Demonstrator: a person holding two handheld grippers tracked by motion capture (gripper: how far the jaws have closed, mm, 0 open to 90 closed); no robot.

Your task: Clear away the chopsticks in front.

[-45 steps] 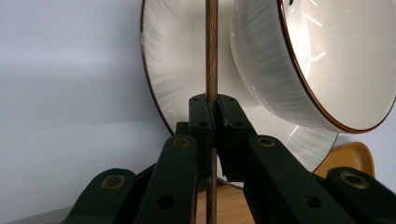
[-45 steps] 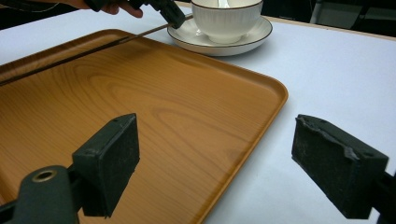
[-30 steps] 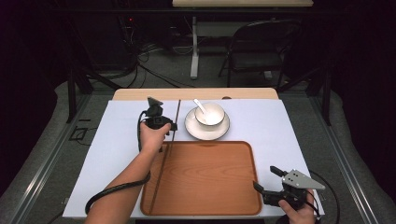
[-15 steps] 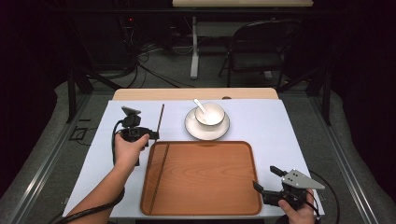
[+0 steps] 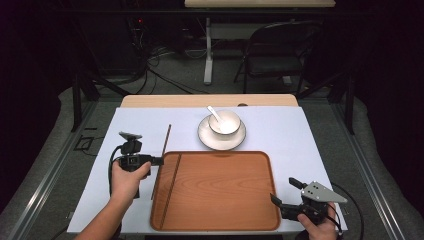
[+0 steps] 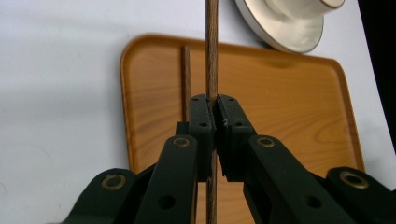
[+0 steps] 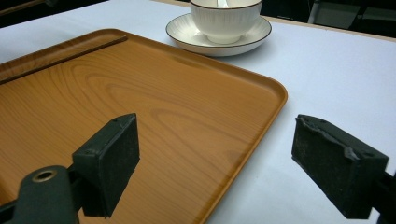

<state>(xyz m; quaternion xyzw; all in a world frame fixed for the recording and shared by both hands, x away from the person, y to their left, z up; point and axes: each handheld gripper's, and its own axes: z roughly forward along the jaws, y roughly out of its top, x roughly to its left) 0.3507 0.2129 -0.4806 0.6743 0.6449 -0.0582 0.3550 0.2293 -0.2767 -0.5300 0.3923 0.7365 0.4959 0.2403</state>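
A chopstick (image 6: 211, 51) is held clamped between the jaws of the left gripper (image 5: 156, 161), just off the tray's (image 5: 220, 220) left edge, approx. parallel to it. A 2nd chopstick (image 5: 171, 186) is already laid inside the tray, near that edge. The step in hand is judged to be the carrying-over of the held stick to join its mate; next, the stick would need to be brought over the rim, lined up beside the 1st, and let go. Beyond the tray's far edge a bowl (image 5: 224, 121) w/ spoon (image 5: 214, 112) is seen on a saucer (image 5: 210, 140). At the tray's near right corner the right gripper (image 7: 231, 172) is held idle, jaws wide, nothing between them. The held stick's near end is hidden behind hand and gripper.
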